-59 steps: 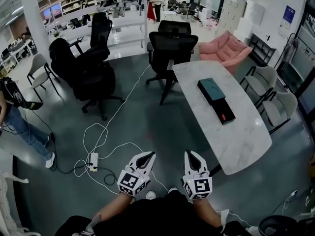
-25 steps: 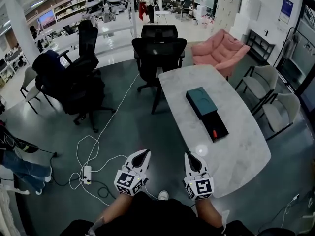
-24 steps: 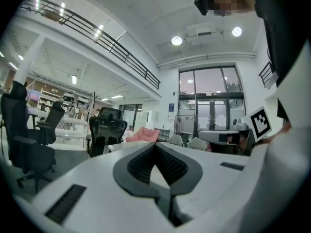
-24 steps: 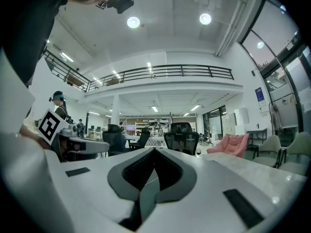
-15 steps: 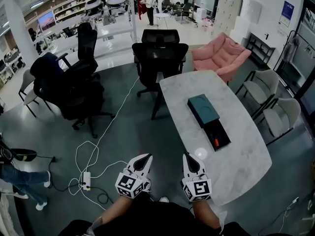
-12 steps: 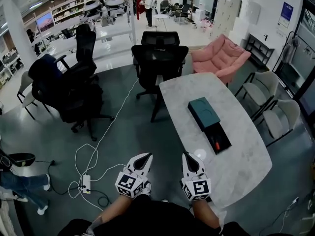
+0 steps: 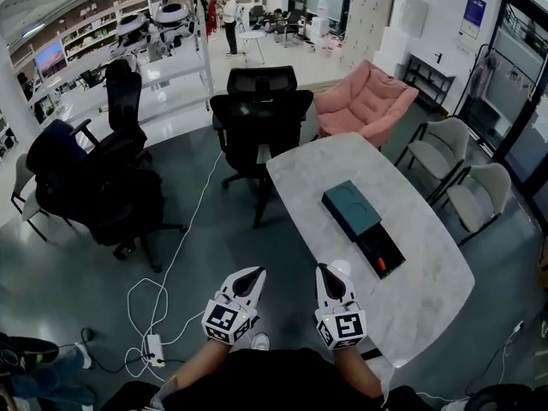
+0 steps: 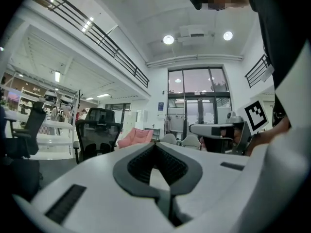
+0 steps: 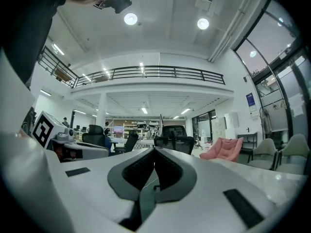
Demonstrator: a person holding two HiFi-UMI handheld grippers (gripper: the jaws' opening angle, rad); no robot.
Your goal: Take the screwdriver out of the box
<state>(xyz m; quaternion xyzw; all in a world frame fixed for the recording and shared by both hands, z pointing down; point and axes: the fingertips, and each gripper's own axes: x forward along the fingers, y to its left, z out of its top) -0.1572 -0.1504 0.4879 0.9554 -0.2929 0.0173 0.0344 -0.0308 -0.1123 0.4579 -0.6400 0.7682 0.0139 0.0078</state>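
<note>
Head view looks steeply down on a white marble table (image 7: 411,306) that runs from 12 o'clock to 5 o'clock of the picture's middle. The box (image 7: 349,207), dark teal, lies flat near the table's centre. Its black tray (image 7: 382,248) is slid out at the box's 5 o'clock end and is open on top. The screwdriver (image 7: 381,264) shows only as a small red-orange mark in that tray, towards the tray's far end; its shape is too small to make out. The left gripper (image 7: 256,271) and the right gripper (image 7: 323,269) are side by side at 6 o'clock of the picture, both pointing away from the person and both well apart from the box, which lies at about 1 o'clock of the right gripper. The right gripper's tips sit by the table's near edge, while the left gripper is over the grey floor. In the left gripper view the left gripper (image 8: 155,144) has its jaws pressed together with nothing between them, and in the right gripper view the right gripper (image 9: 154,149) likewise has its jaws pressed together and empty. A pink armchair (image 7: 364,101) stands beyond the table at 12 o'clock of the box, a black office chair (image 7: 257,114) at its 10 o'clock, and a power strip (image 7: 154,348) with a white cable lies on the floor at 8 o'clock of the left gripper.
</note>
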